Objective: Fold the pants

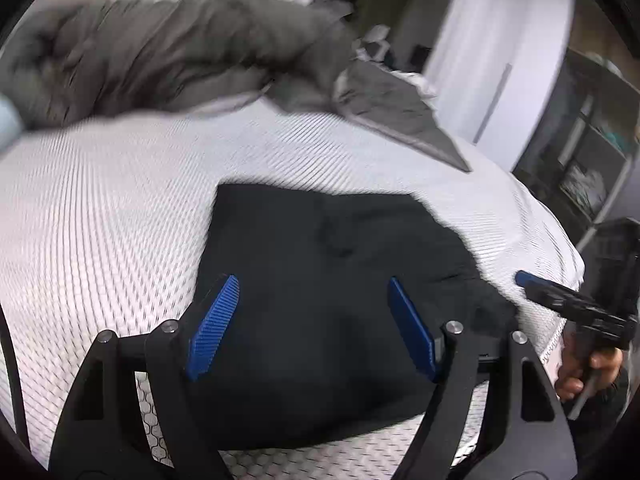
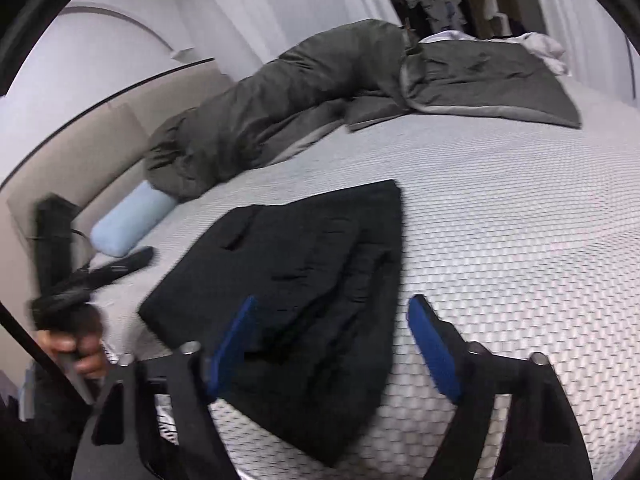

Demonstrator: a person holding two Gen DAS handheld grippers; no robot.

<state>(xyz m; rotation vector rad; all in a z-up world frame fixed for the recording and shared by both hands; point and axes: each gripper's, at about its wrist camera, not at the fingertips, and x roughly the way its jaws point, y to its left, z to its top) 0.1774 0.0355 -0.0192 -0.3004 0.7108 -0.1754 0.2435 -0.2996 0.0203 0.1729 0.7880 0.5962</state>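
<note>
We judge the fold nearly done: the pants (image 1: pixel 320 300) lie doubled on the bed (image 1: pixel 100 220) under both released, empty grippers, left (image 1: pixel 312 320) and right (image 2: pixel 332 344), so next comes regrasping an edge

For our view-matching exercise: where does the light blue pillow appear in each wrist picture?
Left wrist view: a blurred sliver at the far left edge, light blue pillow.
Right wrist view: left of centre, against the headboard.
Shared landmark: the black pants.
</note>
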